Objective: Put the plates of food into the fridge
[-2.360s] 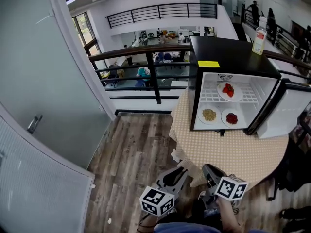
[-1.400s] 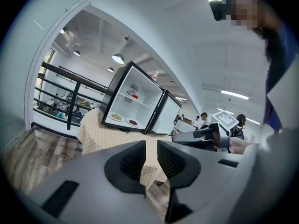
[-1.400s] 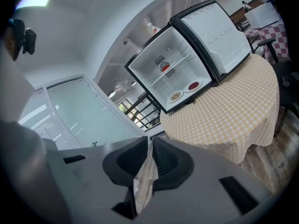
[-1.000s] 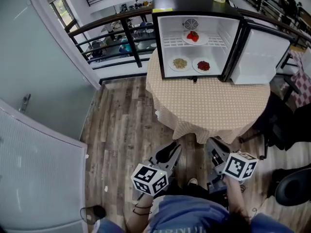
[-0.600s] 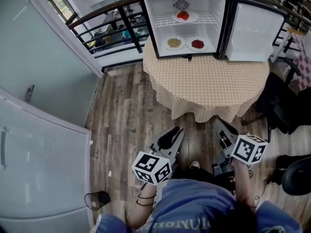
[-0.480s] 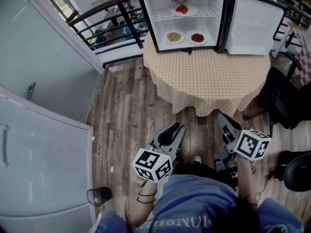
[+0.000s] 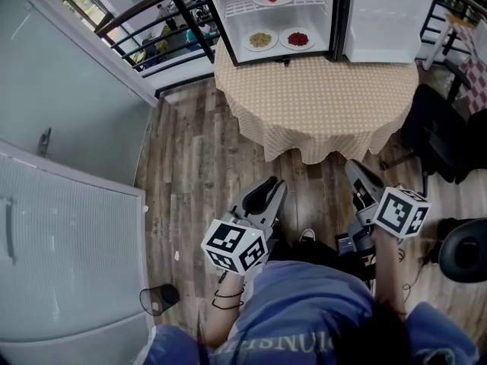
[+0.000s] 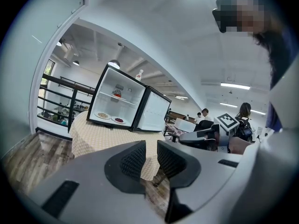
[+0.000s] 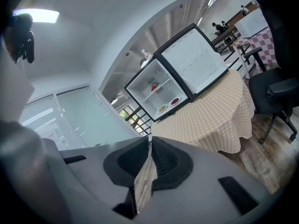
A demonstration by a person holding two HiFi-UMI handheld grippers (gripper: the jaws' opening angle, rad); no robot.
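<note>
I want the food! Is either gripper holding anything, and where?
Nothing. The left gripper and right gripper are both empty. The plates sit in the fridge.
</note>
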